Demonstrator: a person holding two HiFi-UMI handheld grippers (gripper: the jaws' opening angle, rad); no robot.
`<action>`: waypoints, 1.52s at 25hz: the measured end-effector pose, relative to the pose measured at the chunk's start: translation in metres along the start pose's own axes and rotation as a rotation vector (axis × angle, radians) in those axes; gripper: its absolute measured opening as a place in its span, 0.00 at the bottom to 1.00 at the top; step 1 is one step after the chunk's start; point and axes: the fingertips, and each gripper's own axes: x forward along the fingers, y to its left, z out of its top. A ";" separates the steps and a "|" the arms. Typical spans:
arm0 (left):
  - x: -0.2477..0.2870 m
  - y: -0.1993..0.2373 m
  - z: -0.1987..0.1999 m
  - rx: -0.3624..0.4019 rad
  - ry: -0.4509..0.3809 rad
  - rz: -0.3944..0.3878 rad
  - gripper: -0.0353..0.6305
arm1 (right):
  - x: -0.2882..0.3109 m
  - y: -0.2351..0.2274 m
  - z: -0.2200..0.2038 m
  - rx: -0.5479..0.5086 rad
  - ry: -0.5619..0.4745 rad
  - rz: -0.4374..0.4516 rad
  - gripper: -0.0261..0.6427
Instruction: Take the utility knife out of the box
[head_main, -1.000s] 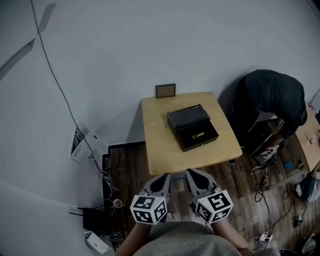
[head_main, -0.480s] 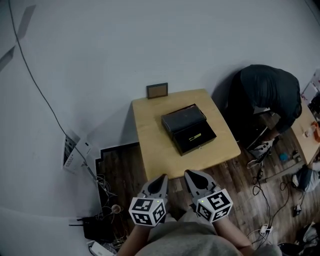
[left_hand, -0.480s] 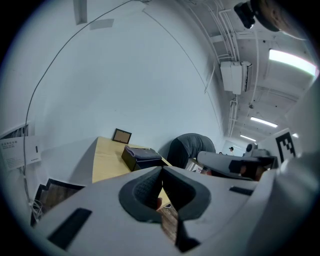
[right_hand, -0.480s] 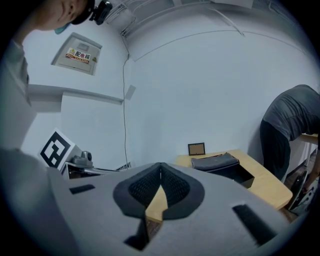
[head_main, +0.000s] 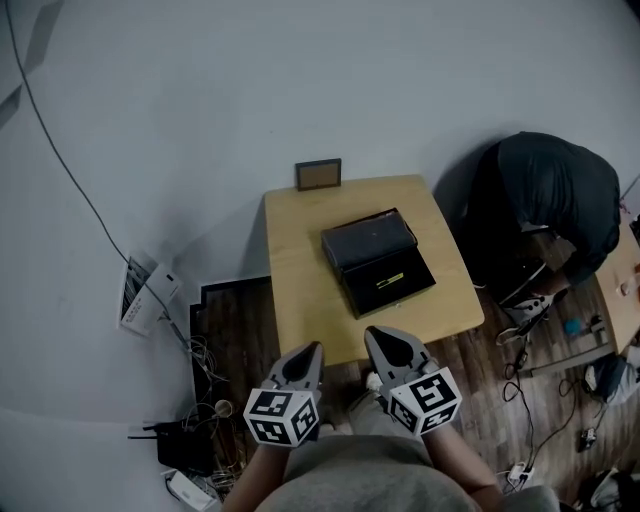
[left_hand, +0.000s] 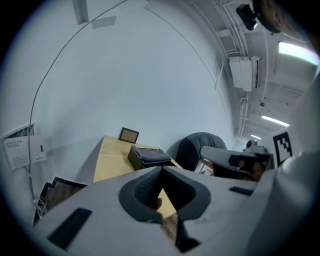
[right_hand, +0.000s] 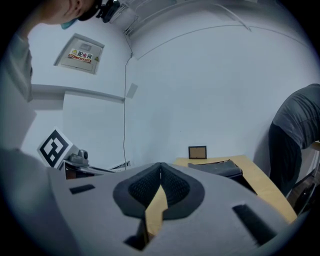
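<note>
pale wooden table (head_main: 298, 268), open black box (head_main: 368, 238)

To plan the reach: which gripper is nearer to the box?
Right. The right gripper hangs short of the near edge of the table, almost straight below the box in the head view; the left gripper is beside it, further left.

Light wood table (head_main: 300, 290) stood against the far wall. Open black box (head_main: 378, 262) sat mid-table, right of centre. Small brown frame (head_main: 318, 174) stood at the far edge, left.
</note>
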 end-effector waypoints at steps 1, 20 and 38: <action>0.007 0.000 0.003 -0.004 -0.005 0.008 0.06 | 0.004 -0.008 0.003 -0.008 -0.002 0.009 0.04; 0.126 -0.013 0.041 -0.072 -0.079 0.189 0.06 | 0.067 -0.135 0.005 -0.144 0.107 0.225 0.04; 0.155 0.008 0.022 -0.152 -0.061 0.361 0.06 | 0.133 -0.196 -0.091 -0.513 0.437 0.429 0.04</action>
